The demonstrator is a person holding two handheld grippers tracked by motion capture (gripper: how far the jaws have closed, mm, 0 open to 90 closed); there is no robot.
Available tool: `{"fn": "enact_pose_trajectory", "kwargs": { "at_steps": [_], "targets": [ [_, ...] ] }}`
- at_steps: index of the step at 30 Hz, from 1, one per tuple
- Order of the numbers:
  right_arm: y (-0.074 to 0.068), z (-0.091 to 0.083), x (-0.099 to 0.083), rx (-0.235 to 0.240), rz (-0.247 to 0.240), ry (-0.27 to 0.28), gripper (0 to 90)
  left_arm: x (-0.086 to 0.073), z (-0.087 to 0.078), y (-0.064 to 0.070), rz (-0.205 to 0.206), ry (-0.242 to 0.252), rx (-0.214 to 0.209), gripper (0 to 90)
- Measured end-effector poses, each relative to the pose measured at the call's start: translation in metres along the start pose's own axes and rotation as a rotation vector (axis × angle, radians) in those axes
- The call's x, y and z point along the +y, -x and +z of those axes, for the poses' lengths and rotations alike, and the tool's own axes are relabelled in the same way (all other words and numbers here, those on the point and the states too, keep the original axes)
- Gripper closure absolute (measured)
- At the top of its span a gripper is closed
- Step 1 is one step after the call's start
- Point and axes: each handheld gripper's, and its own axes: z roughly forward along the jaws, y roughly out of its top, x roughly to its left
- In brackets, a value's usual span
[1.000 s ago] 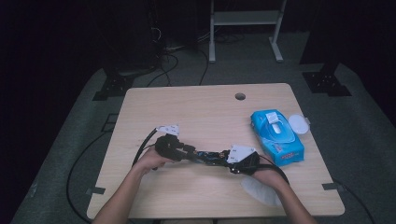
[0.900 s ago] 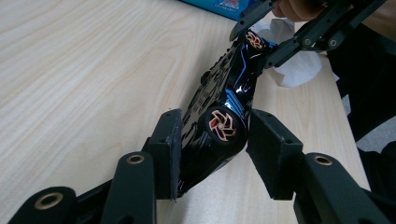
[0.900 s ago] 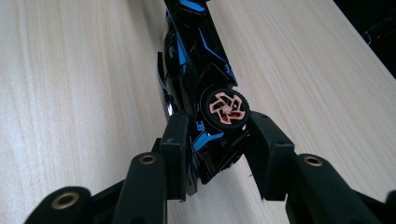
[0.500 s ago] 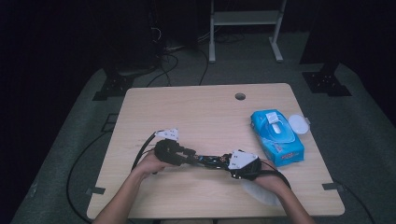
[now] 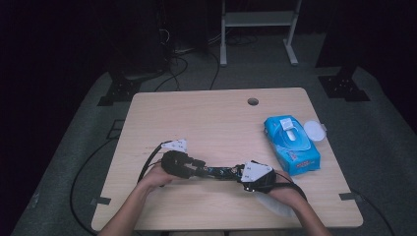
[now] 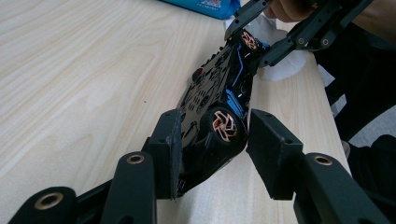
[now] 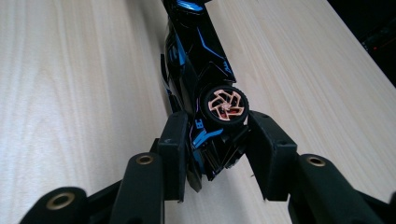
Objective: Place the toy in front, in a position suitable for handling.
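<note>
Black with blue trim, a toy car [image 5: 219,171] is hanging lengthwise between the two grippers near the front edge of the pale wooden worktop [image 5: 211,118] in the high view, the left gripper [image 5: 199,168] at one end and the right gripper [image 5: 239,173] at the other; a blue wipes pack [image 5: 291,144] is lying well apart to the right, with a white wipe [image 5: 275,206] under the right hand. From the left gripper view, its jaws are closing on the car's near end, one pad against the underside, an orange-spoked wheel [image 6: 224,125] just beside the other. From the right gripper view, the jaws are clamping the car's end beside a wheel [image 7: 225,108].
</note>
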Motion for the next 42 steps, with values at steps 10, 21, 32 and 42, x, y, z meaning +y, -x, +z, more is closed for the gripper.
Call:
{"fn": "enact_pose_trajectory", "kwargs": {
  "at_steps": [10,21,32,42],
  "targets": [
    [-0.002,-0.01,-0.003,0.043,0.067,0.012,51.8,-0.005,0.0,0.007,0.02,0.009,0.01,54.0],
    [0.007,-0.01,0.0,0.131,0.238,0.019,48.0,-0.013,0.007,0.013,0.057,-0.05,0.039,56.9],
    [0.007,-0.002,-0.004,0.143,0.26,-0.029,44.1,-0.014,0.008,0.016,0.072,-0.061,0.035,53.9],
    [-0.006,-0.005,0.001,0.186,0.293,-0.043,30.0,-0.014,0.008,0.016,0.084,-0.05,0.056,46.7]
  ]
}}
